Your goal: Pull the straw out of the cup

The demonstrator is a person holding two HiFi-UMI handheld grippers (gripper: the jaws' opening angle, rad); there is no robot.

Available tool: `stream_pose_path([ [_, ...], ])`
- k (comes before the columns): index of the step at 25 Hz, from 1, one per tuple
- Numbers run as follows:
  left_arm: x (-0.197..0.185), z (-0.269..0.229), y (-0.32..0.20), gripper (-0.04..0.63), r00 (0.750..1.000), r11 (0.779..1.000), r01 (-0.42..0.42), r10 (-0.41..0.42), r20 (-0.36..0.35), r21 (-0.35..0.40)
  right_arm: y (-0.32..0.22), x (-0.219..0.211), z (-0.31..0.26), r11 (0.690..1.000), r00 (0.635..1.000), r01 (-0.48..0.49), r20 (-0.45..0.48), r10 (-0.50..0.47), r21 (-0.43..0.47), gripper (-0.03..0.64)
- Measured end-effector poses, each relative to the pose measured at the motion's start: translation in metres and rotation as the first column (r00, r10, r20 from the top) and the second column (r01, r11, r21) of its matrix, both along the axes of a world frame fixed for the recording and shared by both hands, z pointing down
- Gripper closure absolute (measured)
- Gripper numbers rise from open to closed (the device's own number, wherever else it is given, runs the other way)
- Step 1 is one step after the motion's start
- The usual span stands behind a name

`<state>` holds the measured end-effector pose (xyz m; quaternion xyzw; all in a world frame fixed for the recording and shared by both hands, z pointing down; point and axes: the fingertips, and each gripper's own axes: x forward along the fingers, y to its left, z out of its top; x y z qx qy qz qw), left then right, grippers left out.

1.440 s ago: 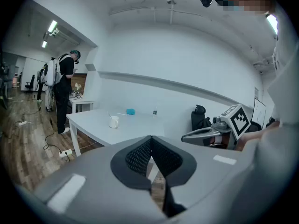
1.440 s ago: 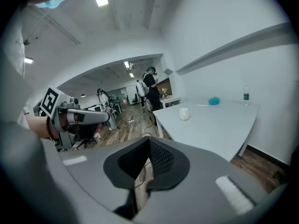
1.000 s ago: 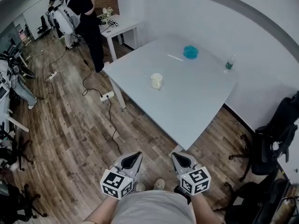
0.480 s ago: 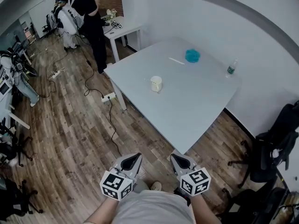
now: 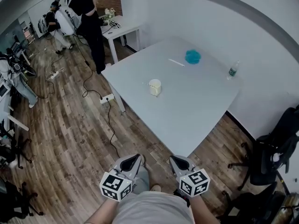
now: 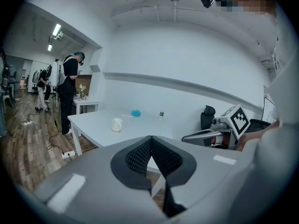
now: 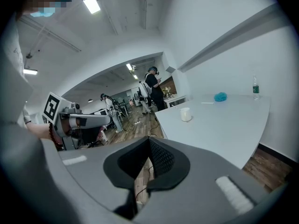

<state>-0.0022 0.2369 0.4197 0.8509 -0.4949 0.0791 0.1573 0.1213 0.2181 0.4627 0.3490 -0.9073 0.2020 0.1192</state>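
Straw shows only as a thin pale line leaning out of the cup in the left gripper view. Head view is too small to confirm it. Step in hand, as I judge it, is the approach, w/ nothing gripped yet.

Big to small:
- **White table** fills the ctr of the head view, one corner pointing down toward the person.
- **Wood floor** lies under both grippers at bottom ctr, off the table.
- **Left gripper** & **right gripper** sit side by side, well apart from the cup. Each has jaws clenched on nothing, pads meeting at the tip in its own view.
- **Cup** stands upright & alone, ctr-left on the table near its left edge.
- **Other bits:** blue puff, thin white stick & small bottle lie toward the upper right, well apart from the cup, so no obstacle.

To do it well, IMO:
- Close in toward the table's left side & open both jaws before reaching.
- One gripper steadies the cup low on its wall w/ a light squeeze. It looks light & prob. tips or crushes easily.
- The other pinches the straw just above the rim & lifts along the straw's own lean, not sideways, else the cup drags over.
- It's a thin target, so line up in the gripper view & go slow at the end.
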Motion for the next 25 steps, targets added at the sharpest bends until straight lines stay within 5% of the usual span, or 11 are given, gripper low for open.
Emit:
stream_pose_path([
  [25,-0.061,-0.009,-0.212,0.575,0.989,0.989,-0.149,0.149,0.011,0.0,-0.203,-0.061,-0.009,0.99,0.99,-0.14,-0.004,0.14,-0.001,0.611],
])
